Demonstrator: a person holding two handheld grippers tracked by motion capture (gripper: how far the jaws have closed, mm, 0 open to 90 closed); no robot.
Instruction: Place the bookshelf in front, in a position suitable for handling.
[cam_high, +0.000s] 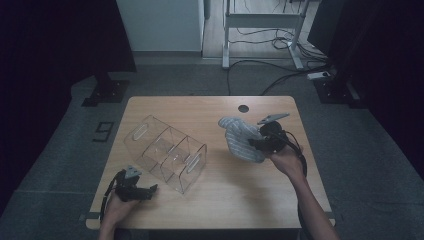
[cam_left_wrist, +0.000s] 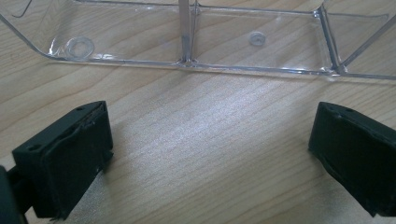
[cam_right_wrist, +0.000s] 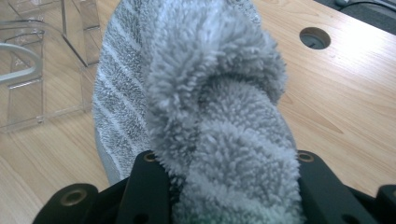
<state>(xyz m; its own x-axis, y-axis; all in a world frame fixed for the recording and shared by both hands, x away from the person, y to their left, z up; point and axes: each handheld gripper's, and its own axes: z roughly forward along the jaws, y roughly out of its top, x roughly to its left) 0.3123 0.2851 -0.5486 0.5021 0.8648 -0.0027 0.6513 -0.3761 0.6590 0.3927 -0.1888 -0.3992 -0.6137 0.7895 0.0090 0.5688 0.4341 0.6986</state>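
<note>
High view: right hand-held gripper (cam_high: 260, 142) clamps fluffy sock (cam_high: 240, 137) above tabletop (cam_high: 240, 195); left hand-held gripper (cam_high: 150, 191) open, idle; clear organizer (cam_high: 165, 152) unfilled, placing left.

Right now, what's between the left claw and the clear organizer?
Bare wood tabletop; in the left gripper view nothing lies between the open left claw and the clear organizer.

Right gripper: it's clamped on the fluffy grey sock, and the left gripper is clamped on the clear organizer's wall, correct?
Not quite. The right gripper is shut on the fluffy grey sock, but the left gripper is open on bare table, short of the clear organizer; the left gripper view shows this.
</note>
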